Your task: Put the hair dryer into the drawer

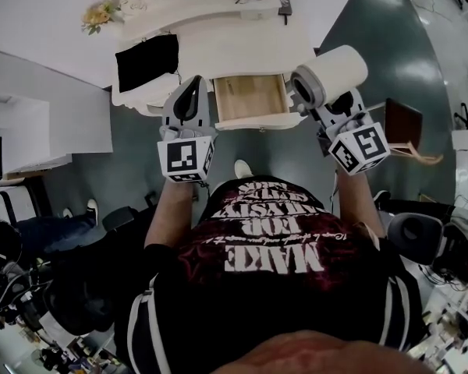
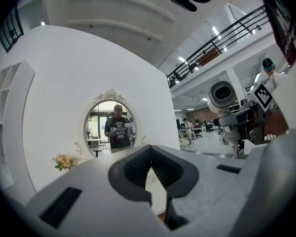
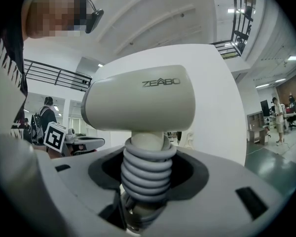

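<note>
The right gripper point(image 3: 146, 180) pinches the dryer point(image 3: 138, 100) by its handle. The left gripper point(image 2: 153, 176), pressed together, is empty, beside the open drawer point(image 1: 249, 97) at upper centre.

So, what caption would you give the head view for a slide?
Right claw holds a hair dryer beside the open drawer; left claw empty.

The cream hair dryer point(image 1: 334, 75), its handle wound with grey cord point(image 3: 145, 169), is at three o'clock of the drawer point(image 1: 251, 98). The wooden drawer stands open, seemingly empty.
</note>
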Available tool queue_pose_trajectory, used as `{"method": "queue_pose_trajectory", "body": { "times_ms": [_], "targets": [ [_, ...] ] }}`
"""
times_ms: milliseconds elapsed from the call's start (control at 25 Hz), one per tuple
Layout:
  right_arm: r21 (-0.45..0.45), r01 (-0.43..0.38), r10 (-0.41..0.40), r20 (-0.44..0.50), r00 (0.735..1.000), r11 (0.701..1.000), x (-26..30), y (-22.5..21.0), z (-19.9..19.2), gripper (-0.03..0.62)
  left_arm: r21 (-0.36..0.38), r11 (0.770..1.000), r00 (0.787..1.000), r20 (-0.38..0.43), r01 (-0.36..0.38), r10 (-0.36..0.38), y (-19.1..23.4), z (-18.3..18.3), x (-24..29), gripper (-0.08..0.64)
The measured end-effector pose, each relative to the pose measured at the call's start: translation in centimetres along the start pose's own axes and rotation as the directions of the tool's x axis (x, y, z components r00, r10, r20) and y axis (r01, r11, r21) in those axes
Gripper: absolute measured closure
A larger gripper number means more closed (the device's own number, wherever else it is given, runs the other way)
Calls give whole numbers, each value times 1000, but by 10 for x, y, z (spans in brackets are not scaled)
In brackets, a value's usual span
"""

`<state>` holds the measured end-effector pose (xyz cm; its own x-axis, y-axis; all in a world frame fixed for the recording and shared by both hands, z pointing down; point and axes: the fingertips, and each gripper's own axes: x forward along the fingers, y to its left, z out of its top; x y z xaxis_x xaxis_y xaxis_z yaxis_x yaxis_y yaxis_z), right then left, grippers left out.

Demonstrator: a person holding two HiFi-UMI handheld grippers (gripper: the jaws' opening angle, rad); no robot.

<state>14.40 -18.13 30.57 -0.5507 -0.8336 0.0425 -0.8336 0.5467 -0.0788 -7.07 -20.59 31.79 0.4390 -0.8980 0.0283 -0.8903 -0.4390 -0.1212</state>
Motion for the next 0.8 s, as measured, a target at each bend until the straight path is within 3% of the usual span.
{"method": "queue_pose_trajectory", "body": {
  "times_ms": [320, 800],
  "targets": [
    [1, -1, 1, -11, 1000, 1000, 25, 5, -2, 371, -14, 1000, 1000, -11, 11, -11, 21, -8, 11, 557],
    [-20, -15, 14, -17, 1000, 1000, 60, 21, 3, 371, -38, 999, 999, 45, -1, 3, 63, -4, 17, 557]
  ]
}}
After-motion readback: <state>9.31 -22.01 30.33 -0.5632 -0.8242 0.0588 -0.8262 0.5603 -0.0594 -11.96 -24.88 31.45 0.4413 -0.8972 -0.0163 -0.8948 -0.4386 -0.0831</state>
